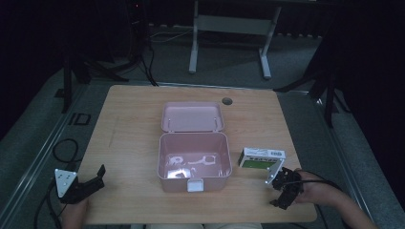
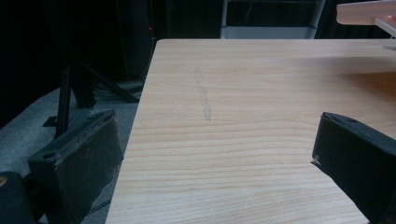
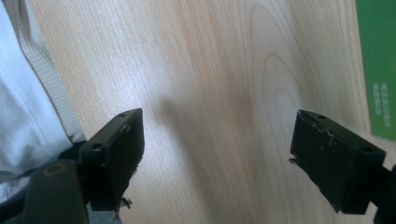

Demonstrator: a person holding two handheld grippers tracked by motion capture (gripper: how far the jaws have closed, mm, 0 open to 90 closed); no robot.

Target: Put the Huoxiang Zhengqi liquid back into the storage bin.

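An open pink box (image 1: 193, 179) stands at the middle of the wooden table (image 1: 133, 143), its lid (image 1: 192, 117) folded back flat behind it. Pale glossy shapes lie on its floor; what they are I cannot tell. A small green and white carton (image 1: 261, 157) lies just right of the box. My right gripper (image 1: 282, 190) hovers in front of the carton, tilted down at the table, jaws open and empty (image 3: 217, 130); the carton's green face (image 3: 379, 65) runs along the edge of the right gripper view. My left gripper (image 1: 98, 179) rests at the front left corner, open and empty (image 2: 217, 135).
A round cable hole (image 1: 227, 101) sits near the table's far edge. The table's left edge (image 2: 140, 116) drops to grey floor with black stand legs (image 2: 70, 93). The pink box's corner (image 2: 364, 11) juts in far right. A person's white garment (image 3: 18, 116) hangs by the front edge.
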